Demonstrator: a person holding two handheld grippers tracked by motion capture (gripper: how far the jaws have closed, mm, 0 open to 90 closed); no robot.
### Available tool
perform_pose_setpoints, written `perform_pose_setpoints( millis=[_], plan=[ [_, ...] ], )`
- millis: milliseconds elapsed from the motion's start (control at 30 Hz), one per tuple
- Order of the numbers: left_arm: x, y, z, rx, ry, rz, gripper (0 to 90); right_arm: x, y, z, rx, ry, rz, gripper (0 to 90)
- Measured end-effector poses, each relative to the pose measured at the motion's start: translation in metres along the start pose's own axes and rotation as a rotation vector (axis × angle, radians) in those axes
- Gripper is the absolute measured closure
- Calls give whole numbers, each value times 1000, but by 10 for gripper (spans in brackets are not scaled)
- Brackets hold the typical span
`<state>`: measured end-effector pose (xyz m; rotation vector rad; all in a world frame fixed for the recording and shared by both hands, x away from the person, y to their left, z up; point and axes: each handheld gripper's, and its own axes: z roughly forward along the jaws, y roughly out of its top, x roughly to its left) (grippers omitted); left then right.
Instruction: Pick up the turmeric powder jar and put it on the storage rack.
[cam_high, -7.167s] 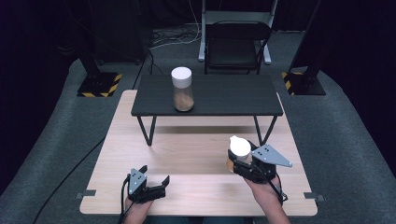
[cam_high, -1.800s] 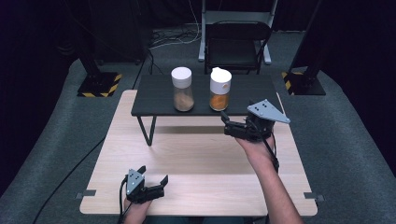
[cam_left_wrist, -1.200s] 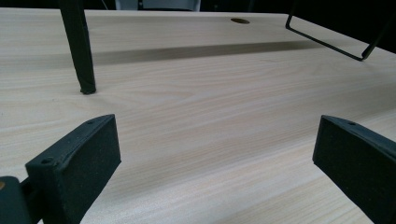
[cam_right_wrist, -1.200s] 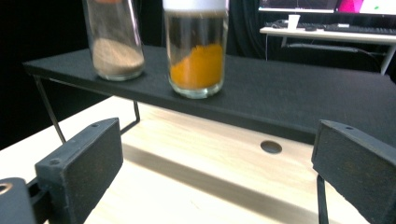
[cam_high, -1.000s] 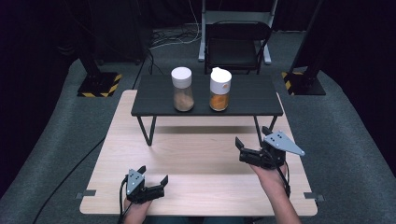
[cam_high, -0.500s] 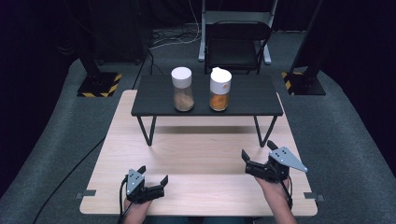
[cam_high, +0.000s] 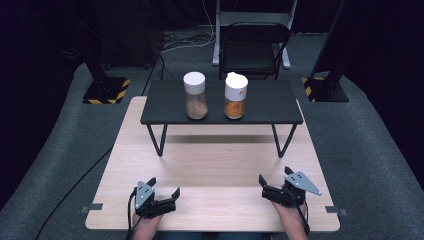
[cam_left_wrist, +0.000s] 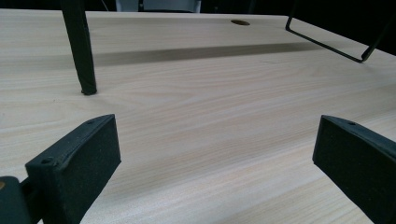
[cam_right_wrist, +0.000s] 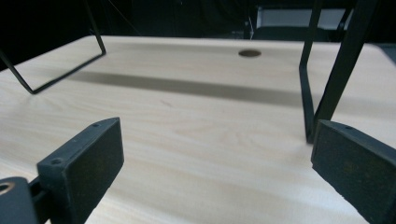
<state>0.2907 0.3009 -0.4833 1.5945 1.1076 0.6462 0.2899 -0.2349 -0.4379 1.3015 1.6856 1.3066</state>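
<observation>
The person is resting both hands at the near edge of the pale wooden tabletop (cam_high: 215, 165). The left claw (cam_high: 164, 192) is lying low near the left corner with its jaws spread apart and gripping nothing; in the left gripper view bare wood is showing between the two black pads (cam_left_wrist: 77, 161). The right claw (cam_high: 274, 181) is sitting near the right corner, jaws likewise wide apart and empty, with its grey three-cornered plate (cam_high: 303, 182) pointing outward.

Farther back, a small black shelf (cam_high: 222, 102) on thin wire legs is standing across the middle of the tabletop. Two jars are standing upright on it, side by side but not touching. The jar with the orange contents (cam_high: 235, 96) is the right one, white cap on; the jar with the brownish contents (cam_high: 195, 95) is to its left, also capped in white. Both are well apart from either claw.

Beyond the tabletop a dark chair (cam_high: 254, 47) is standing on grey carpet.
</observation>
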Motion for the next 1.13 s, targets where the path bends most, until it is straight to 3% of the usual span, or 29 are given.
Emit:
perform_pose_setpoints(
  millis=[400, 633, 900, 1133],
  plan=[
    [0, -1, 0, -4, 1, 0, 4, 6, -25, 8, 56, -20, -2, 23],
    [0, -1, 0, -7, 0, -3, 4, 4, -22, 13, 116, -1, 11, 21],
    [1, 0, 0, -2, -3, -4, 4, 6, -9, 21, 212, -25, 18, 18],
    [1, 0, 0, 0, -2, -4, 4, 6, -5, 25, 241, -27, 28, 17]
  ],
)
